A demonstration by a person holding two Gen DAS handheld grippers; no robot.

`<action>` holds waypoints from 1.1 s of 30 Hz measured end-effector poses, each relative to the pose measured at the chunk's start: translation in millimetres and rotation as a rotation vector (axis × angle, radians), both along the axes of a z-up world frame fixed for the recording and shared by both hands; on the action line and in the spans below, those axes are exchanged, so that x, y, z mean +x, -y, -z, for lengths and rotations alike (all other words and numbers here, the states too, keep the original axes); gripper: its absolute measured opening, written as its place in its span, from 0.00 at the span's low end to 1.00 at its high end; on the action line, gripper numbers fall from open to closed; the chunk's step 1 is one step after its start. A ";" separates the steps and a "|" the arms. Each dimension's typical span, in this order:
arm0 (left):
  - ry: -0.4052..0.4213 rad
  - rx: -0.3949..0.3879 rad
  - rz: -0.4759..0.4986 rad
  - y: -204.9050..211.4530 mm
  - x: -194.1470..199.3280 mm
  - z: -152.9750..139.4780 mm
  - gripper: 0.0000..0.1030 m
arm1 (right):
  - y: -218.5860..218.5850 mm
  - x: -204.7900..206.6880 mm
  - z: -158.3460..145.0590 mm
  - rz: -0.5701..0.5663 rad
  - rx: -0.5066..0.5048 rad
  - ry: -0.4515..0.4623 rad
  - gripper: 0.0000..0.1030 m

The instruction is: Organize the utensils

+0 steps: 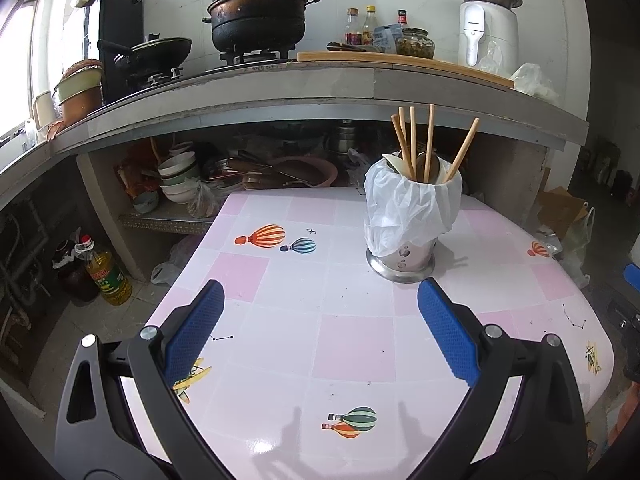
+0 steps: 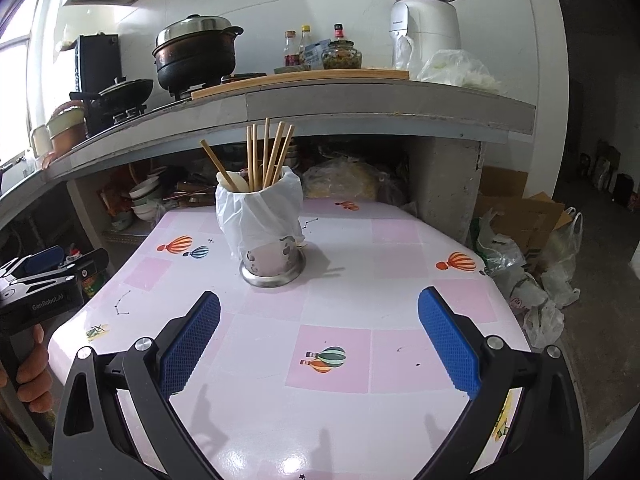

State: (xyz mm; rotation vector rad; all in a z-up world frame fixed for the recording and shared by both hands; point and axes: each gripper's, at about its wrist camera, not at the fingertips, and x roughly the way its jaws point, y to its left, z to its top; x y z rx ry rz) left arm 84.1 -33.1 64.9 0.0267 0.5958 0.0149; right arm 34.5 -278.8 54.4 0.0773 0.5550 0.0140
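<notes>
A steel utensil holder (image 1: 404,258) (image 2: 273,262), draped with a white plastic bag (image 1: 404,208) (image 2: 256,210), stands on the pink-checked table (image 1: 352,344) (image 2: 360,280). Several wooden chopsticks (image 1: 429,142) (image 2: 266,152) and a pale spoon (image 1: 394,164) (image 2: 230,181) stick up out of it. My left gripper (image 1: 320,300) is open over the near table, with the holder just beyond its right finger. My right gripper (image 2: 320,306) is open too, empty, with the holder ahead and left. The left gripper (image 2: 52,272), held by a hand, shows at the right wrist view's left edge.
A concrete counter (image 1: 320,92) behind the table carries a big black pot (image 1: 258,20), a wok (image 1: 154,54), bottles and a white appliance (image 1: 486,28). Bowls (image 1: 178,180) and pans fill the shelf under it. An oil bottle (image 1: 108,272) stands on the floor left; plastic bags (image 2: 532,280) lie right.
</notes>
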 end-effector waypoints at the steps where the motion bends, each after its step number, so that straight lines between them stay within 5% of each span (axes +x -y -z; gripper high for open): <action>1: -0.003 -0.001 0.002 0.4 0.4 0.0 0.91 | -0.6 0.2 0.2 0.000 -0.001 0.000 0.94; 33: 0.019 0.019 0.043 20.1 -14.8 0.1 0.91 | 13.9 -14.6 2.0 0.066 -0.024 -0.002 0.94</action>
